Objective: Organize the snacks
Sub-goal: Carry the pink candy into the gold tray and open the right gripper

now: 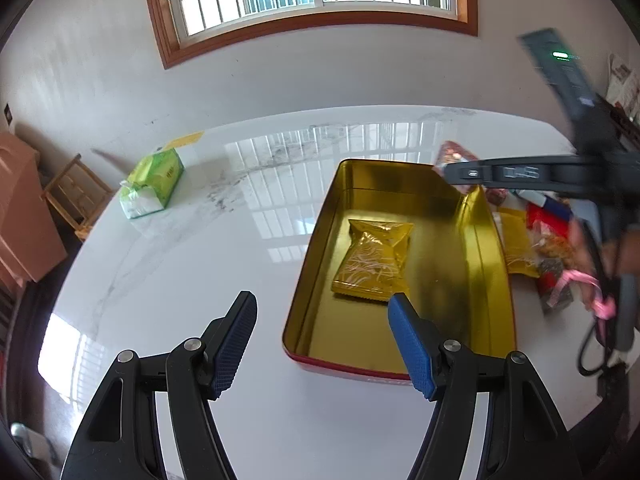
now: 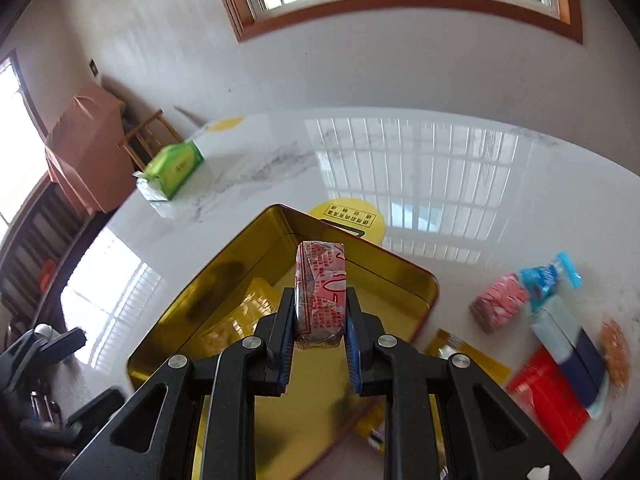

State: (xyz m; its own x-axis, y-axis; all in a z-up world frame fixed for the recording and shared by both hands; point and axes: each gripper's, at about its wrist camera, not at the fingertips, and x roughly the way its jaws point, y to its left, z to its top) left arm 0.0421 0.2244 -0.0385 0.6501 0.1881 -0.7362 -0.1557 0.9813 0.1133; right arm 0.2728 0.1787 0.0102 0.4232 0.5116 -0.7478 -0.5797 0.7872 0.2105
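An open tin [image 1: 486, 264] with a gold inside and red outer wall lies on the white marble table; it also shows in the right wrist view [image 2: 224, 264]. A gold snack packet [image 1: 374, 260] lies flat inside it, also seen in the right wrist view [image 2: 244, 316]. My left gripper [image 1: 322, 308] is open and empty, above the tin's near left corner. My right gripper [image 2: 318, 300] is shut on a red-and-white wrapped snack bar [image 2: 320, 280], held above the tin. In the left wrist view the right gripper's body [image 1: 520, 174] hangs over the tin's far right corner.
Loose snacks lie right of the tin: a pink pack [image 2: 498, 306], a blue-wrapped one [image 2: 546, 276], a red packet [image 2: 548, 396], a gold packet [image 1: 516, 244]. A green tissue pack [image 1: 154, 182] sits far left. A yellow round sticker [image 2: 348, 218] lies behind the tin. A wooden stool [image 1: 74, 194] stands beyond the table edge.
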